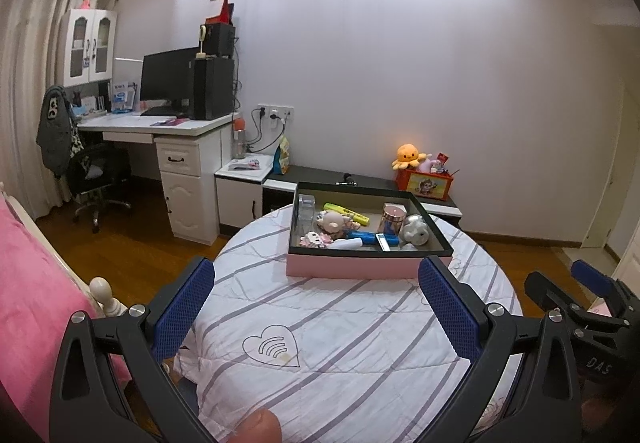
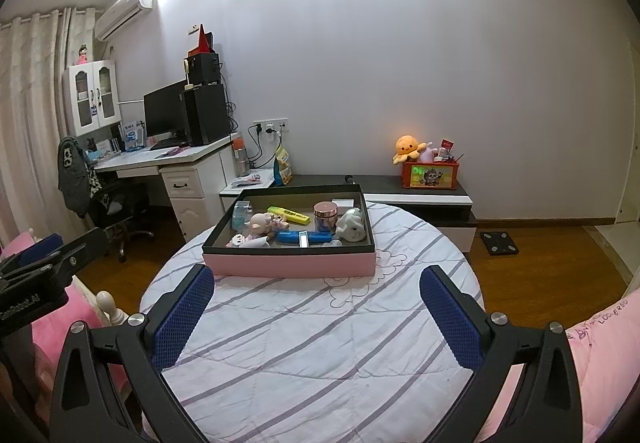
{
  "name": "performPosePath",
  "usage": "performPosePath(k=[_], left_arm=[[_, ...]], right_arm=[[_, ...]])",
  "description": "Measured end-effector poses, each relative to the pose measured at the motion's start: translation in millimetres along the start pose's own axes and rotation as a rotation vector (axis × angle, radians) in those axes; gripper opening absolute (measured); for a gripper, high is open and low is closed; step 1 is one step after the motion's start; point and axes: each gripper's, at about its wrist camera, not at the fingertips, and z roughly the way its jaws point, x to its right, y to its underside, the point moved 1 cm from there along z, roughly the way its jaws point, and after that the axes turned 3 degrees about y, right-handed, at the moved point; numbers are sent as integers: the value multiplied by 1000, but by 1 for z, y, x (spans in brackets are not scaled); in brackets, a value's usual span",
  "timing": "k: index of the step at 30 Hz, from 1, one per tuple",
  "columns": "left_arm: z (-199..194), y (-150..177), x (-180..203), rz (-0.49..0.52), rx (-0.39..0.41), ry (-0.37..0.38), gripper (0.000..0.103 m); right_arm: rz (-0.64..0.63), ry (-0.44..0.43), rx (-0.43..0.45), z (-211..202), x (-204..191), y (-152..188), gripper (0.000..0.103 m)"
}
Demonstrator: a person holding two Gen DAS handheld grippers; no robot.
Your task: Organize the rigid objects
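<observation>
A pink box with a black rim (image 1: pixel 352 267) (image 2: pixel 288 263) stands at the far side of a round table under a striped white cloth (image 1: pixel 340 343) (image 2: pixel 320 343). In it lie a yellow highlighter (image 1: pixel 346 213) (image 2: pixel 289 214), a copper-lidded jar (image 1: pixel 394 218) (image 2: pixel 325 217), a blue tube (image 1: pixel 372 237) (image 2: pixel 306 237), a pink pig figure (image 1: pixel 334 221) (image 2: pixel 262 222), a white figure (image 1: pixel 416 229) (image 2: pixel 352 225) and a clear case (image 1: pixel 306 209) (image 2: pixel 241 213). My left gripper (image 1: pixel 316 307) is open and empty, short of the box. My right gripper (image 2: pixel 316 311) is open and empty too; it also shows at the left wrist view's right edge (image 1: pixel 576 291).
A pink bed with a white post (image 1: pixel 102 289) (image 2: pixel 106 301) lies left of the table. A desk with a monitor (image 1: pixel 168 79) (image 2: pixel 166 115) and an office chair (image 1: pixel 96 171) stand at the back left. A low cabinet carries an orange toy box (image 1: pixel 428 183) (image 2: pixel 430 175). A scale (image 2: pixel 498 242) lies on the floor.
</observation>
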Motion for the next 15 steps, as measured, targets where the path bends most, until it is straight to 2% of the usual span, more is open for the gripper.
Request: performPosePath(k=[15], left_arm=[[-1, 2, 16, 53, 9, 0, 103]], right_arm=[[-4, 0, 16, -3, -1, 2, 103]])
